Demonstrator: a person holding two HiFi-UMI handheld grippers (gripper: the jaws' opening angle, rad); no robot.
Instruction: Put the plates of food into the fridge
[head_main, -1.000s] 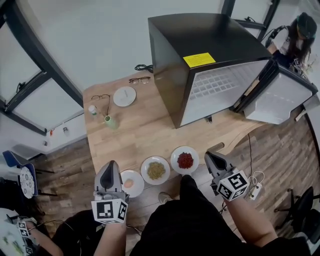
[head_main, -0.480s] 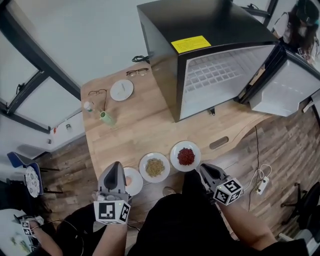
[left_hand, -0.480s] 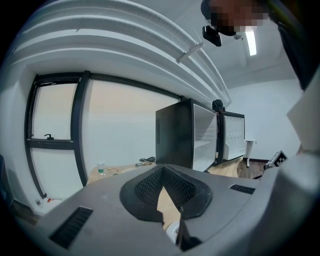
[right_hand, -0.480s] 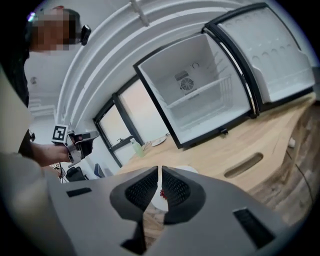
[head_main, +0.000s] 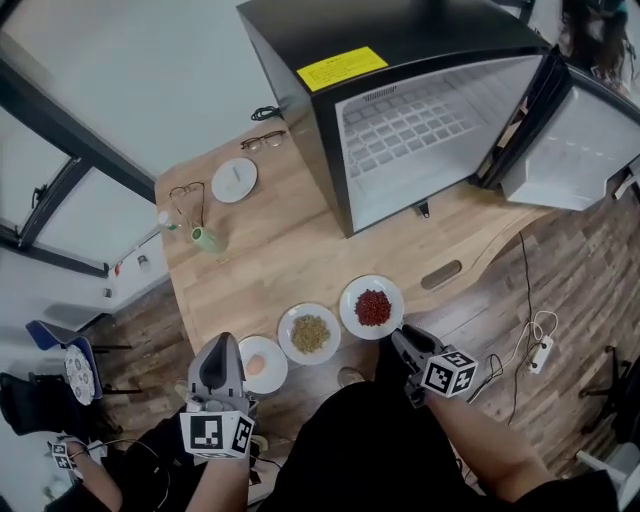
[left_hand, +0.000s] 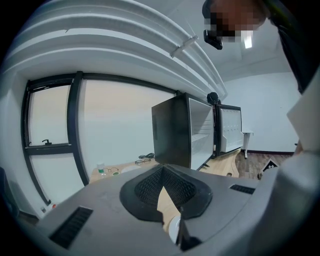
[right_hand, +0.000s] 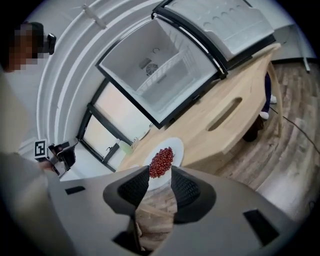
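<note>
Plate of red food (head_main: 372, 307) sits at the near edge of the wooden table (head_main: 280, 260), outside the open fridge (head_main: 420, 130). The right gripper (head_main: 398, 336) is just short of it; its jaws have just been opening and hold nothing. The left gripper (head_main: 221, 348) is closed and empty.

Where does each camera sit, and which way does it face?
Head view: on the person's head, looking steeply down at the table, open fridge and three food plates; shows torso, both forearms, left gripper, right gripper.
Left gripper view: on the left gripper, looking across the table at the fridge; shows its touching jaws.
Right gripper view: on the right gripper, rolled, facing the red-food plate; its empty jaws have just been opening.
Shared: fridge in all three.
</note>
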